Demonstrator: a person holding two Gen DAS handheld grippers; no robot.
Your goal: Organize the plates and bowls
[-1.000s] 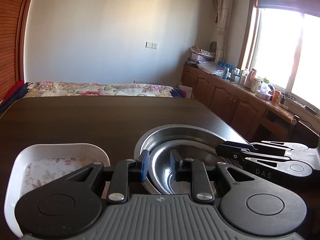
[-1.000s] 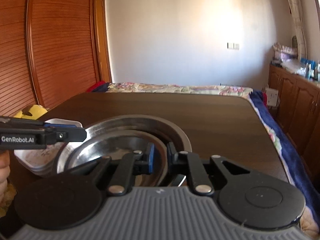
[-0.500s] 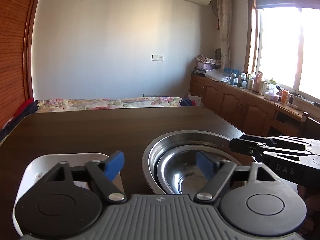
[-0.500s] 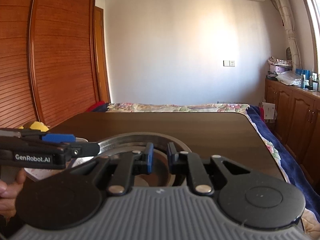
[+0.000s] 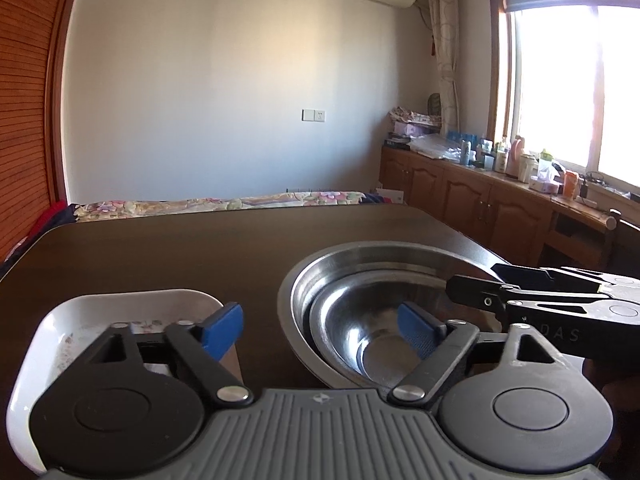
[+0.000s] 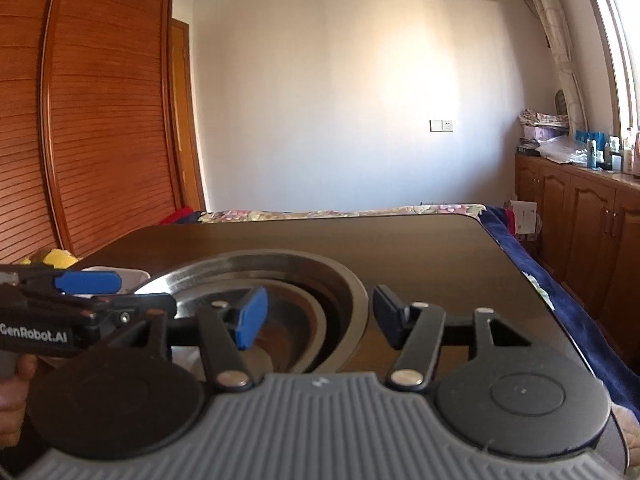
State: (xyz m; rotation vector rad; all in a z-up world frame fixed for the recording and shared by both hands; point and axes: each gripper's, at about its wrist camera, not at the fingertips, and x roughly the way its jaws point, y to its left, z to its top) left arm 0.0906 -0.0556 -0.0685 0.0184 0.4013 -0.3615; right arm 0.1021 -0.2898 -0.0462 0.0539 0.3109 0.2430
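Nested steel bowls [image 5: 360,280] sit on the dark wooden table [image 5: 180,248], a smaller bowl [image 5: 352,332] inside a larger one. A white square plate [image 5: 80,312] with a floral print lies to their left. My left gripper [image 5: 322,330] is open and empty, held over the gap between plate and bowls. My right gripper [image 6: 316,314] is open and empty, straddling the near right rim of the steel bowls [image 6: 280,268]. It shows from the side in the left wrist view [image 5: 472,294]. The left gripper crosses the right wrist view [image 6: 88,282].
The table's far edge meets a flowered bedspread [image 5: 224,202]. Wooden cabinets [image 5: 480,200] with bottles run along the right wall under a window. A slatted wooden wardrobe [image 6: 92,120] stands on the left. A yellow object [image 6: 60,257] lies near the table's left edge.
Both grippers opened: the left let go of the bowl rim about half a second ago, the right just now. Both have lifted and pulled back a little.
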